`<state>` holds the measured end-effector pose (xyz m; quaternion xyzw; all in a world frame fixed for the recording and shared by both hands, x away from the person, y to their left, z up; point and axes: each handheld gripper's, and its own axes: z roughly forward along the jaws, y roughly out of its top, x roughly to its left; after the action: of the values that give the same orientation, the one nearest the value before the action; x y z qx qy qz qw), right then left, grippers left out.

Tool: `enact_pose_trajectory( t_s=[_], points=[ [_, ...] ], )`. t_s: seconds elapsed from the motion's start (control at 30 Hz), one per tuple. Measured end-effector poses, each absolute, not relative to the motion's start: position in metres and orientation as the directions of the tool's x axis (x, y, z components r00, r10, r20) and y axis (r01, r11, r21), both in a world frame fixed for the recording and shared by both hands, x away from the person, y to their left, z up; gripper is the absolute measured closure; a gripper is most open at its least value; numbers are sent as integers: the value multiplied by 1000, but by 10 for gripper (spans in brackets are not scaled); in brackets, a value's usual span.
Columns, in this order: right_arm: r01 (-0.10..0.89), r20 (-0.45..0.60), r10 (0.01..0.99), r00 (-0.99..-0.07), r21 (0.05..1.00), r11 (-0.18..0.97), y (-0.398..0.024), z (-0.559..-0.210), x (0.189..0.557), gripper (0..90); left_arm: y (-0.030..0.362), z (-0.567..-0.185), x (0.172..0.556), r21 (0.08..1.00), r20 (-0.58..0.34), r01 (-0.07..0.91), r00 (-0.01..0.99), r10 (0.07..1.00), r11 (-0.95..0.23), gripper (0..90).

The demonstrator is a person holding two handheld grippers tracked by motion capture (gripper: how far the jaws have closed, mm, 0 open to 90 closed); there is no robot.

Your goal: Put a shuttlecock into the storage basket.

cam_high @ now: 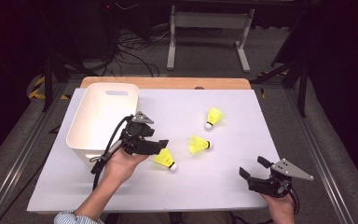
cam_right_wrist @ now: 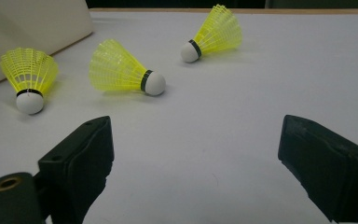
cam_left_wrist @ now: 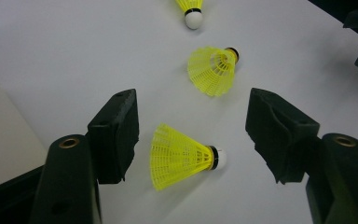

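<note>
Three yellow shuttlecocks with white corks lie on the white tabletop (cam_high: 214, 186). The nearest shuttlecock (cam_high: 164, 159) (cam_left_wrist: 182, 156) lies on its side between the jaws of my left gripper (cam_high: 160, 148) (cam_left_wrist: 196, 135), which is open; neither pad touches it. The middle shuttlecock (cam_high: 199, 144) (cam_left_wrist: 213, 69) and the far one (cam_high: 213, 117) (cam_left_wrist: 192, 10) lie beyond it. My right gripper (cam_high: 253, 167) (cam_right_wrist: 200, 158) stands open and holds nothing near the front right corner, facing the three shuttlecocks (cam_right_wrist: 28, 77) (cam_right_wrist: 121, 72) (cam_right_wrist: 214, 35).
A white plastic bin (cam_high: 102, 116) (cam_right_wrist: 28, 28) stands at the left of the table, just behind my left hand. A wooden edge (cam_high: 168, 82) runs along the back of the table. Cables and a metal stand lie on the floor beyond.
</note>
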<state>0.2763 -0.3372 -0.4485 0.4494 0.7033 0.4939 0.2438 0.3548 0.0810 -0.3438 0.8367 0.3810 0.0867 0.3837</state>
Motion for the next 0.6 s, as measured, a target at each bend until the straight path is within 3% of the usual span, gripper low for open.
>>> enact_pose_trajectory(
  t_s=[0.6],
  points=[
    [386, 95, 868, -488, 915, 117, -336, -448, 276, 114, 64, -356, 359, 660, -138, 598, 691, 709, -455, 366]
  ],
)
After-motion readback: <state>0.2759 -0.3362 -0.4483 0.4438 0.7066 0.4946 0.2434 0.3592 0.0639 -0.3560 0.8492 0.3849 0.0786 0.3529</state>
